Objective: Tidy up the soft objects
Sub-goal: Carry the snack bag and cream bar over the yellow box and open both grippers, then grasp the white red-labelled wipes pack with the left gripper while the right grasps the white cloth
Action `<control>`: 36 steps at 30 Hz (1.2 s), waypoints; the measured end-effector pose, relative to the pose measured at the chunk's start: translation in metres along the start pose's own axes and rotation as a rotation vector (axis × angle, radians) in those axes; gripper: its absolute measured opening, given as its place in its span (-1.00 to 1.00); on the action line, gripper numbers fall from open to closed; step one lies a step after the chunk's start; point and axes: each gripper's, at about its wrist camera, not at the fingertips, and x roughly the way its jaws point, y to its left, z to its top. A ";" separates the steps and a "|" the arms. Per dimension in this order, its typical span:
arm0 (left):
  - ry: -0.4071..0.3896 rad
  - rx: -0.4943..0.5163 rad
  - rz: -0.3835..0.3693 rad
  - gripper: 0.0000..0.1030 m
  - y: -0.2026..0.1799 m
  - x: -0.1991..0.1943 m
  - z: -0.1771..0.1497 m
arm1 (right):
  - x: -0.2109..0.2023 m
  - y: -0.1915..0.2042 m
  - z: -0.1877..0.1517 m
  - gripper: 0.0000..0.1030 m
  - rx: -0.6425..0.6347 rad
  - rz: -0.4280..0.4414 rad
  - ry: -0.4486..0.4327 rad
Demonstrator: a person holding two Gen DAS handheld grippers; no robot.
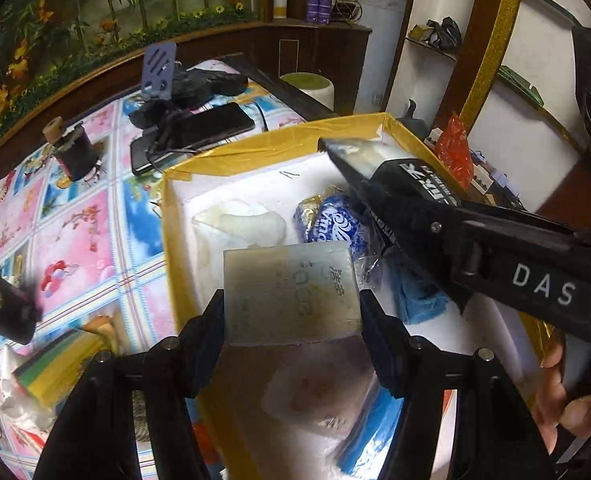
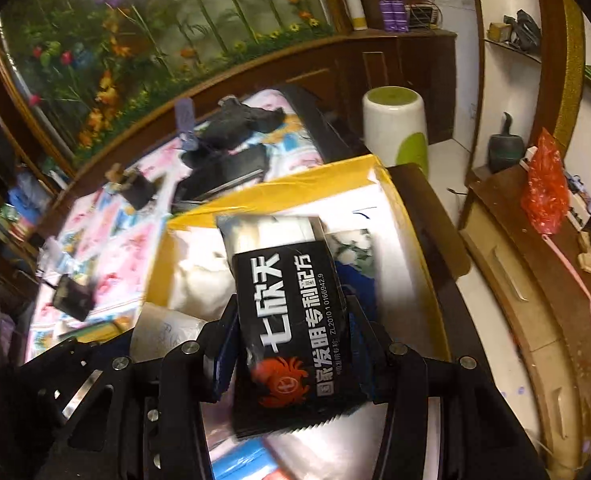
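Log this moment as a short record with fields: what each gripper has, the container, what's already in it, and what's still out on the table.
left gripper: shut on a clear pale packet, over the box
right gripper: shut on a black packet with a red crab print, over the box
container: yellow-edged box, white inside
already inside: blue-and-white wrapped pack, whitish plastic piece, blue cloth
on tablecloth: phone, black spool

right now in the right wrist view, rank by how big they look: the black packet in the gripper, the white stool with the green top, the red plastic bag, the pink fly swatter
1. black packet, though it sits nearest the camera, so its lead is partly nearness
2. white stool
3. red plastic bag and pink fly swatter: too alike to rank, one bulky, one long and thin
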 end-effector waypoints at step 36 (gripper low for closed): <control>-0.251 -0.295 0.167 0.49 0.219 -0.127 -0.137 | -0.028 0.195 -0.090 0.45 -0.157 0.350 -0.025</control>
